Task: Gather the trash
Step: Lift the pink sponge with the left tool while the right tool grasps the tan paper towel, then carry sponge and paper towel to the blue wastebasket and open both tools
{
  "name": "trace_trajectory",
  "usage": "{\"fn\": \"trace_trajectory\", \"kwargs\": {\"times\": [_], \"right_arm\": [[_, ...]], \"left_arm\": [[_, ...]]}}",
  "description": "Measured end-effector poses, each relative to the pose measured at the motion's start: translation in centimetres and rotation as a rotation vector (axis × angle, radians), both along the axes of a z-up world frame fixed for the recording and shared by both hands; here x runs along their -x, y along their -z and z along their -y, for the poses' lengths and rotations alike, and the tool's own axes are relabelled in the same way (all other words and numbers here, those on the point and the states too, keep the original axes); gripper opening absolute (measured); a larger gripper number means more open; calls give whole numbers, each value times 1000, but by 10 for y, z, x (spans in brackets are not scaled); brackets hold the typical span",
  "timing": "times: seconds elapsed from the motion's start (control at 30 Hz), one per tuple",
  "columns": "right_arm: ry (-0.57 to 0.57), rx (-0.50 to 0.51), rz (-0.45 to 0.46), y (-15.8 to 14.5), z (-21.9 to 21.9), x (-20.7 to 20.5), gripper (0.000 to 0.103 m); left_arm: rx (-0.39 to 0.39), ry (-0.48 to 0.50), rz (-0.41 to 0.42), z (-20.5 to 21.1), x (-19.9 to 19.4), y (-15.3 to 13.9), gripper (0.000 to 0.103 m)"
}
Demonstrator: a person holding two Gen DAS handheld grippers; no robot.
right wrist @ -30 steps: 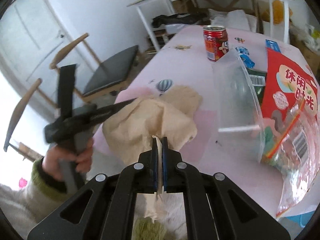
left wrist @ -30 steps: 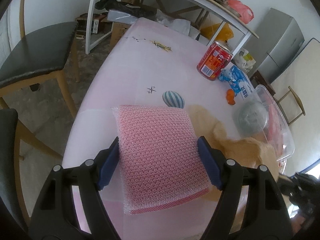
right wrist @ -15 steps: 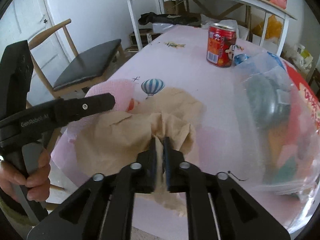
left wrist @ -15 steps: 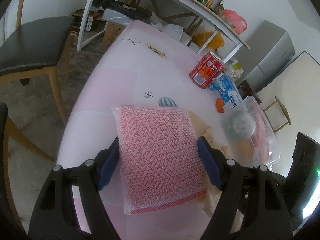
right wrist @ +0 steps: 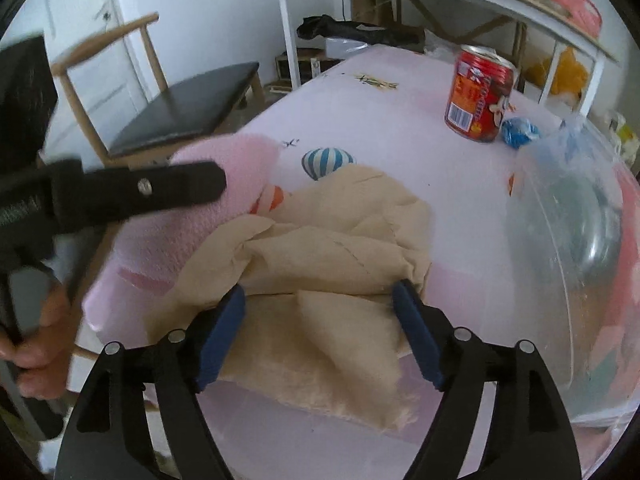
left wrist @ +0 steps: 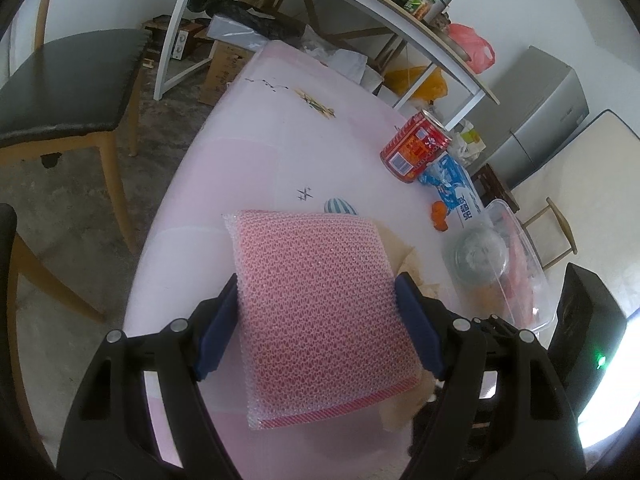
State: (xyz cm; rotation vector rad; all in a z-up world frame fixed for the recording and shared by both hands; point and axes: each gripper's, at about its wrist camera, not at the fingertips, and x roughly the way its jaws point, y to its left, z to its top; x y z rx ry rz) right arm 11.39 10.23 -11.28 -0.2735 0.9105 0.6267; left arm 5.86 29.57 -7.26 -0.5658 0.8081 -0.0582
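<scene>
Trash such as the crumpled tan cloth [right wrist: 320,264] lies loose between the spread fingers of the released right tool [right wrist: 318,332], so it may slide off the table [left wrist: 248,128] edge, while the left tool [left wrist: 316,322] clamps a pink scrub pad [left wrist: 320,300].

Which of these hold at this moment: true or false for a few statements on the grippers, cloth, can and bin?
1. The left gripper grips a pink mesh scouring pad. True.
2. The right gripper pinches the crumpled beige cloth. False: its fingers are spread open around the cloth.
3. The red drink can lies on its side. False: it stands upright on the pink table.
4. The clear plastic bin already holds items. True.
</scene>
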Motion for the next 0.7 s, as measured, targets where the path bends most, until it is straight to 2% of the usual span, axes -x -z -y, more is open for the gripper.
{"fn": "trace_trajectory", "kwargs": {"times": [0.03, 0.1, 0.2, 0.23, 0.3, 0.33, 0.47, 0.6, 0.7], "right_arm": [[-1, 10, 7, 0, -1, 0, 75], [18, 8, 5, -1, 1, -1, 66], [61, 1, 3, -3, 8, -7, 38], [74, -2, 1, -4, 11, -9, 33], [98, -9, -3, -4, 18, -13, 16], [105, -14, -7, -4, 21, -14, 12], [109, -91, -29, -11, 34, -14, 8], [77, -186, 29, -39, 48, 6, 8], [61, -271, 93, -71, 70, 26, 8]], "left_arm": [[1, -4, 2, -1, 1, -1, 72], [2, -11, 8, -3, 2, -3, 72], [-8, -24, 21, -6, 7, -10, 72], [-11, -27, 23, -8, 9, -12, 72], [-20, -39, 30, -9, 11, -18, 72], [-23, -44, 34, -10, 13, -21, 72], [-57, -61, 68, -8, 28, -44, 71], [-87, -68, 116, -2, 45, -73, 71], [-110, -38, 179, 13, 57, -104, 71]]}}
